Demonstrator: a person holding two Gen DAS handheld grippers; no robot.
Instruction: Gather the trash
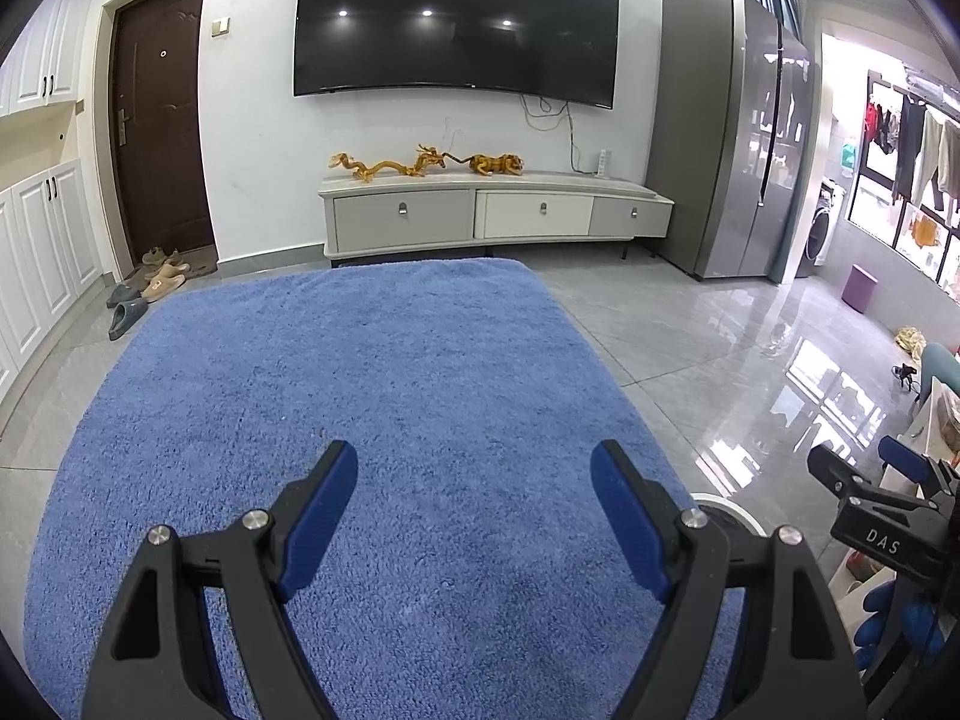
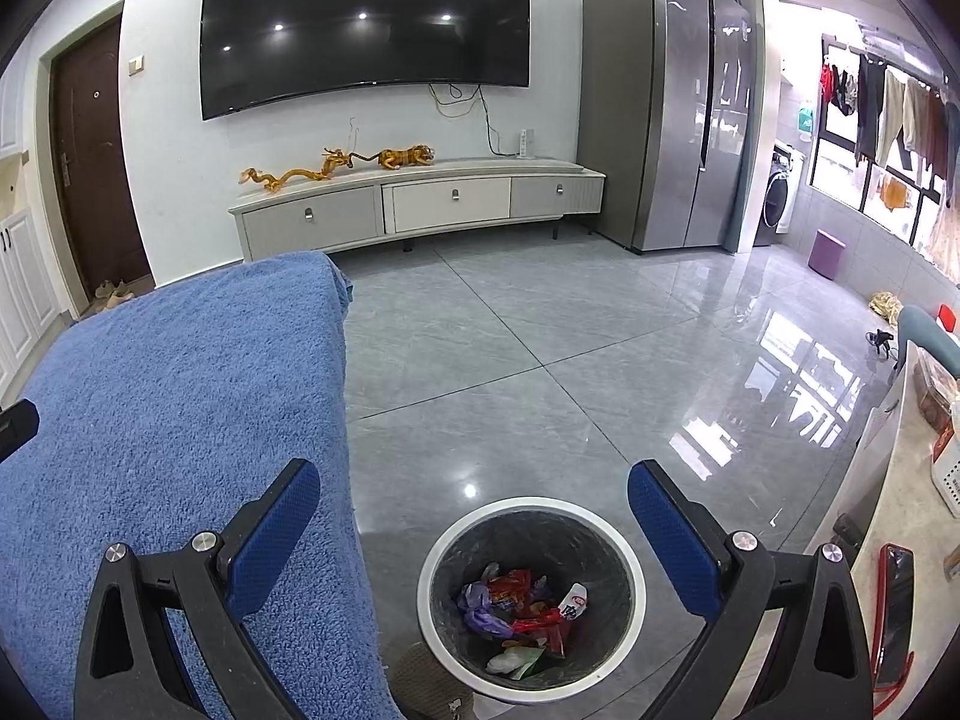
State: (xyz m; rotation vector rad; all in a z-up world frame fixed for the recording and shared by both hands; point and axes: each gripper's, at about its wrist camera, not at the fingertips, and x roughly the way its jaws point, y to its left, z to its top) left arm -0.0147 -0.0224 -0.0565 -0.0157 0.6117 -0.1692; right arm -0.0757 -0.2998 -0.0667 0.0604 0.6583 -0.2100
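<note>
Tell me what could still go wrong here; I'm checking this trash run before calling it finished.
Both tools are open and empty, the left tool over the bare blue towel, the right tool above the trash bin.

1. The wrappers lie loose in the bin; lowering the right tool could knock its rim and tip it onto the glossy tile floor.
2. The towel's edge hangs beside the bin and hides the floor beneath, so a stray piece there might be missed.

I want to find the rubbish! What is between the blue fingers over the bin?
In the right wrist view, the right hand-held gripper is open, and the trash bin with wrappers shows between its fingers.
</note>
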